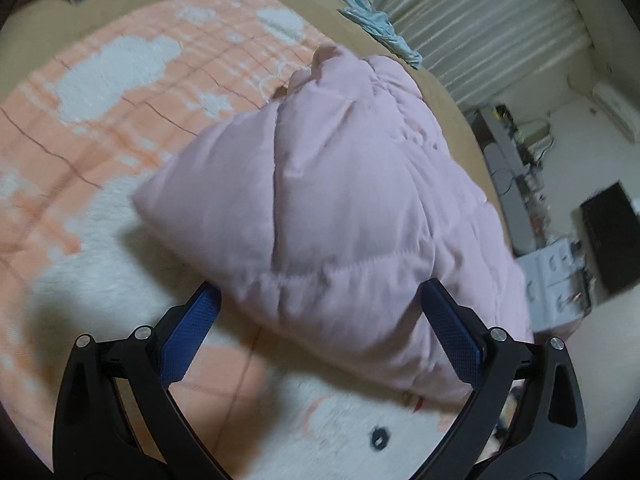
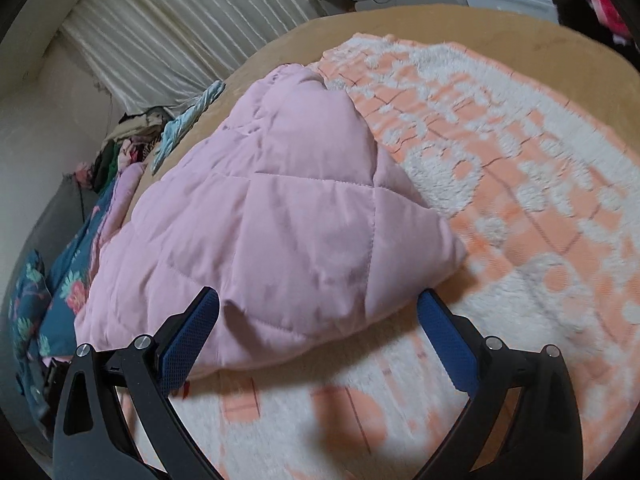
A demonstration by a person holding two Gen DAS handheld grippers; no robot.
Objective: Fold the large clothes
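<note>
I am over a bed with a tan sheet (image 2: 440, 24), and on it lies a fluffy peach-and-white blanket (image 2: 520, 208) that takes up most of the surface under both my tools. No box, basket or bin shows near my work; the only holders I can make out are white drawers (image 1: 560, 276) off the bed at 3 o'clock in the left view, too blurred to tell what is in them. My left gripper (image 1: 320, 312) stands wide with its blue pads apart, nothing between them, and the quilted pink jacket (image 1: 340, 184) bulks just past the tips, its near edge puffed between the two fingers at 12 o'clock. My right gripper (image 2: 318, 320) is likewise spread wide and grips nothing, the jacket's lower hem lying just ahead of its left finger. The jacket runs away toward 11 o'clock in the right view, lying on the blanket and reaching the tan sheet. Open blanket stretches from 1 to 4 o'clock there, free for moving. Beyond the jacket a light blue cloth (image 2: 188, 120) lies at the bed's far edge, with a heap of mixed clothes (image 2: 128, 140) at 10 o'clock and pale curtains (image 2: 180, 28) behind.
</note>
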